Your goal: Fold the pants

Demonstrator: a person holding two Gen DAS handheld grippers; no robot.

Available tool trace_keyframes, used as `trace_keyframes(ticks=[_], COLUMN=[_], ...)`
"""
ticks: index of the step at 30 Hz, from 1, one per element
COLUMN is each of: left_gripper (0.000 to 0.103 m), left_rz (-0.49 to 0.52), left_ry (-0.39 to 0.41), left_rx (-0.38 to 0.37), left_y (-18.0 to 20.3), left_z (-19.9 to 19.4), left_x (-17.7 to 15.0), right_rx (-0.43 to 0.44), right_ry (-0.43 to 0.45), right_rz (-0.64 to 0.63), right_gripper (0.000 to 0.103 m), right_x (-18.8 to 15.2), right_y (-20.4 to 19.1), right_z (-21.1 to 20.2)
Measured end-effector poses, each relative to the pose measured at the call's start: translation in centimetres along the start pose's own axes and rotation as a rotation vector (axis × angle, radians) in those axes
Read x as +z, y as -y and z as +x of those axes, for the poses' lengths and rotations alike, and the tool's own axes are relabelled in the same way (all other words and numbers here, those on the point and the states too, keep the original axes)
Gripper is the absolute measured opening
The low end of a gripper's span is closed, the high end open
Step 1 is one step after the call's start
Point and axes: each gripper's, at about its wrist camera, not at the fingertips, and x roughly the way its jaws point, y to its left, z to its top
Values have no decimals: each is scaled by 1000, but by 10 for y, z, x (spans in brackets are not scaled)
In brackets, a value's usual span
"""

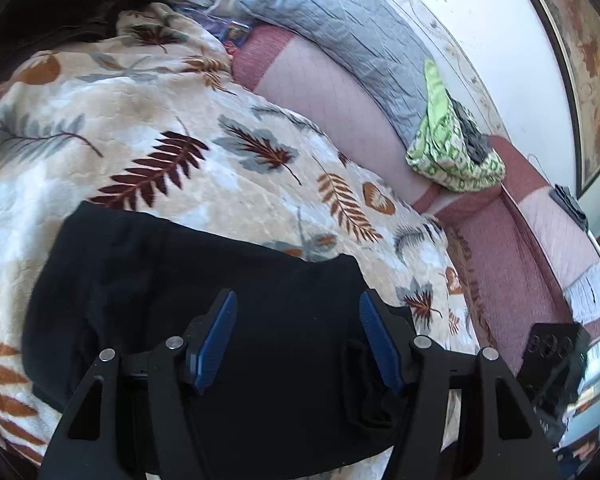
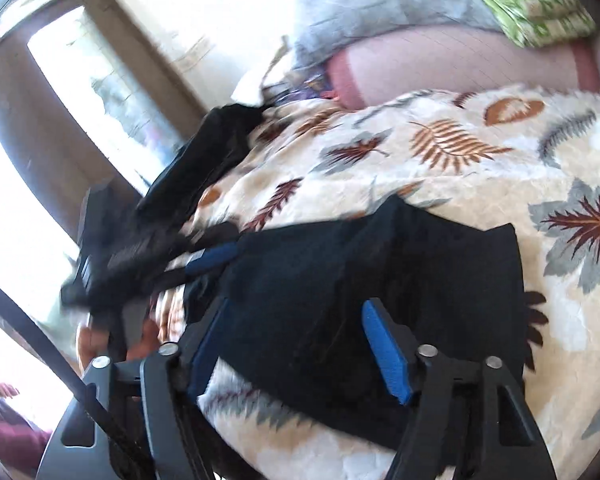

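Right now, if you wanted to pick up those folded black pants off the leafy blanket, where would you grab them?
Probably the near folded edge of the black pants, coming in low from the front. They lie flat on the leafy blanket, so only an edge gives the open left gripper something to pinch.

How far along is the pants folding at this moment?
Done: the black pants lie as a compact folded block on the leaf-print blanket. In hand: nothing; the left gripper and right gripper stand open above them. Left: possibly tidying; a second dark garment lies unfolded.
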Motion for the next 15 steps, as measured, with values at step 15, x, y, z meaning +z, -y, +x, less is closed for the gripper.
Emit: trace_keyframes(ticks=[15], left_gripper=[64], left_rz=[-83], left_ry=[157], left_rx=[213], left_y=[-47], left_z=[-39], left_x=[14], right_rx=[324], right_ry=[-69], right_rz=[394], right_gripper=[75], right_x=[8], right_y=[27], right_z=[56])
